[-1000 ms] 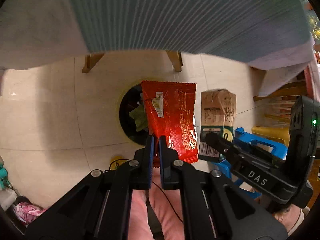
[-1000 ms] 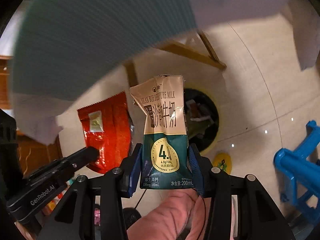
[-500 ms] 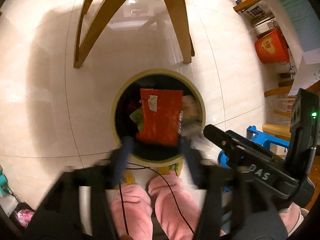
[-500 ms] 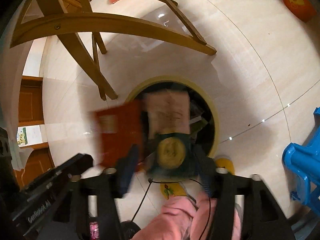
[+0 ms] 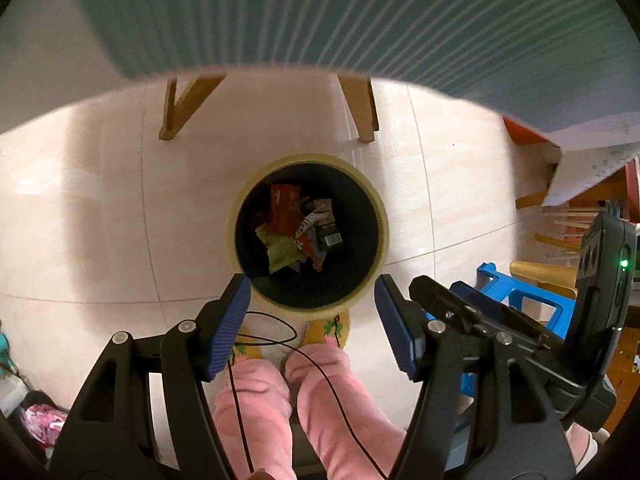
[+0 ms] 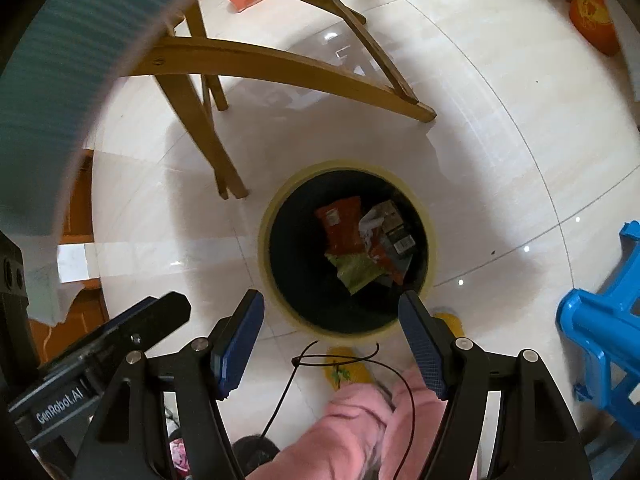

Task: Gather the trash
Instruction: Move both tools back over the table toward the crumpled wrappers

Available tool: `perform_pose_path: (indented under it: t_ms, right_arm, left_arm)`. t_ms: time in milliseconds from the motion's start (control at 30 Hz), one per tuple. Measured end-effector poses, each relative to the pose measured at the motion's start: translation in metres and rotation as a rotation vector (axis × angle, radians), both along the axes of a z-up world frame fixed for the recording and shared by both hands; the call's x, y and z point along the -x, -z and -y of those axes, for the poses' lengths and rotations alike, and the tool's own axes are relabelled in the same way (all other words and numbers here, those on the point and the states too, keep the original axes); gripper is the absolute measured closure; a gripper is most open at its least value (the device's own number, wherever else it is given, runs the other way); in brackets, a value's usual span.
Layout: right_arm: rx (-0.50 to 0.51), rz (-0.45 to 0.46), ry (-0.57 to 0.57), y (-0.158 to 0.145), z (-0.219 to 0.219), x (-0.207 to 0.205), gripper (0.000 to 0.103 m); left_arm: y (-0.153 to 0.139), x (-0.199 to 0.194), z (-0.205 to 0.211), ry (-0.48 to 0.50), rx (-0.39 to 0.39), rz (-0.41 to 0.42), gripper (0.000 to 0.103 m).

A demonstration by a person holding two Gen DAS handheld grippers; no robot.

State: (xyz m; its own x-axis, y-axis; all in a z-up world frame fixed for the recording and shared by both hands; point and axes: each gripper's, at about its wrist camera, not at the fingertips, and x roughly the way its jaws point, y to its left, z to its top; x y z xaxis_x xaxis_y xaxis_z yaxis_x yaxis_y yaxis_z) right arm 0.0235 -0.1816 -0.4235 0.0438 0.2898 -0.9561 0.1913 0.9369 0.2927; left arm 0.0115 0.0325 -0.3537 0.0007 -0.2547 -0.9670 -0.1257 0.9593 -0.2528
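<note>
A round bin with a yellow rim (image 5: 232,226) (image 6: 265,240) stands on the tiled floor right below both grippers. Inside it lie a red snack wrapper (image 5: 283,210) (image 6: 342,228), a crumpled milk carton (image 5: 326,226) (image 6: 390,232) and a green wrapper (image 5: 282,252) (image 6: 356,270). My left gripper (image 5: 312,285) is open above the bin's near edge, nothing between its blue pads. My right gripper (image 6: 331,301) is open too and holds nothing. Each gripper also shows beside the other: the right gripper (image 5: 444,296) and the left gripper (image 6: 164,314).
Wooden table legs (image 5: 360,108) (image 6: 208,128) stand beyond the bin under a teal striped cloth (image 5: 360,12). A blue plastic stool (image 6: 600,312) is at the right and an orange bucket (image 6: 592,16) far back. The person's pink trouser legs (image 5: 304,408) and yellow slippers (image 6: 348,368) are near the bin.
Both grippers opened. The red wrapper left the left one and the milk carton left the right one; both fell and now lie in the bin.
</note>
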Motion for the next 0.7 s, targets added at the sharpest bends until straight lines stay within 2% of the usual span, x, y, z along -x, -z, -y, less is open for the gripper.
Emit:
perform_pose_path:
  t_ms: [167, 333, 567, 700]
  right_arm:
    - [-0.016, -0.008, -0.043, -0.061, -0.004, 0.015, 0.032]
    - [-0.004, 0.038, -0.134, -0.147, -0.012, 0.026, 0.032]
    - [-0.012, 0.168, -0.256, -0.272, -0.017, 0.023, 0.032]
    - [-0.003, 0.282, -0.312, -0.335, -0.02, 0.014, 0.032]
  left_arm:
    - [-0.062, 0.013, -0.011, -0.012, -0.01, 0.0, 0.042]
    - [-0.146, 0.019, -0.026, -0.029, -0.024, 0.039, 0.042]
    - [-0.253, 0.014, -0.044, -0.073, -0.055, 0.156, 0.042]
    - [-0.312, 0.004, -0.056, -0.114, -0.085, 0.241, 0.042]
